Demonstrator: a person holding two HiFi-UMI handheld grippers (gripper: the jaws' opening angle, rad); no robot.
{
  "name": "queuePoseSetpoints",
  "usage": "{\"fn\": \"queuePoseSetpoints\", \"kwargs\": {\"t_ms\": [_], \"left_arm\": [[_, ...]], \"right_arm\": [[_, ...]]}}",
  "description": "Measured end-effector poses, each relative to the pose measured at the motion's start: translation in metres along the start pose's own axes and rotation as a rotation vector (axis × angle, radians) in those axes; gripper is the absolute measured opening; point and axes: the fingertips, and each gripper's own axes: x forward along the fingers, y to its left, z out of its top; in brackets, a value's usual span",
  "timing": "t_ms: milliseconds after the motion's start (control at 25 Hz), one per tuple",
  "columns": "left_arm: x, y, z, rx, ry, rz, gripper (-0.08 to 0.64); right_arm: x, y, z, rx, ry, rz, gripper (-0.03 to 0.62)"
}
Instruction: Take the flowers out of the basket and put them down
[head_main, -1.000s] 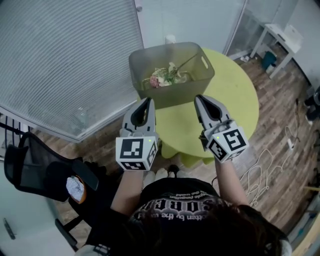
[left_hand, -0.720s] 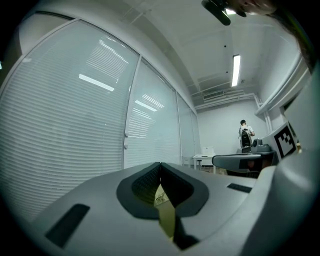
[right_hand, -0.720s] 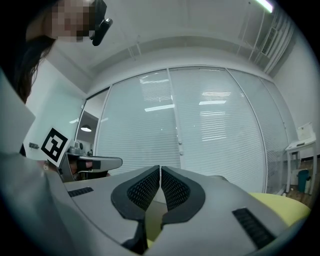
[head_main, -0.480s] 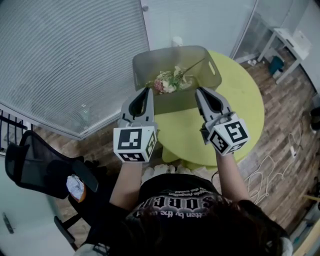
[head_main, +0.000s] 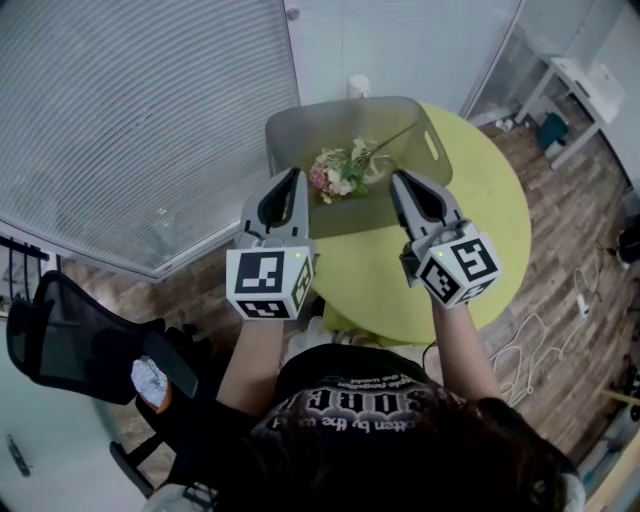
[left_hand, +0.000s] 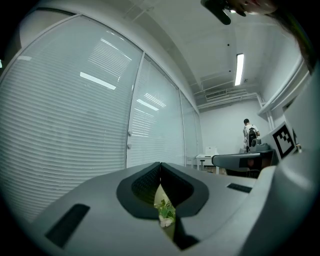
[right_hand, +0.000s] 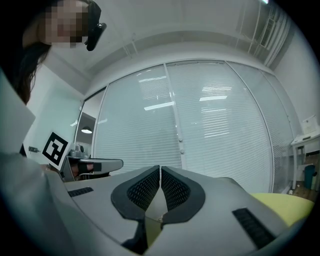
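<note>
White print on the black shirt (head_main: 352, 388) cannot be read.

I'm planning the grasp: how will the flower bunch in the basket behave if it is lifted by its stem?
Probably very light: the flowers are a small bunch on a thin stem. Likely floppy, since the blooms cluster at one end and may droop. The petals look fragile, and the long stem, which reaches toward the far side of the basket, might snag there.
</note>
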Motion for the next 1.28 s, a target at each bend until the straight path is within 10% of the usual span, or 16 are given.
{"fn": "queuePoseSetpoints", "kwargs": {"t_ms": [640, 1280], "left_arm": [[0.079, 0.048, 0.006, 0.004, -0.005, -0.044, 0.003], [0.121, 0.062, -0.007, -0.005, 0.027, -0.087, 0.003]], "right_arm": [[0.09, -0.037, 0.018, -0.027, -0.018, 0.016, 0.031], [0.151, -0.045, -0.031, -0.161, 0.205, 0.403, 0.034]]}}
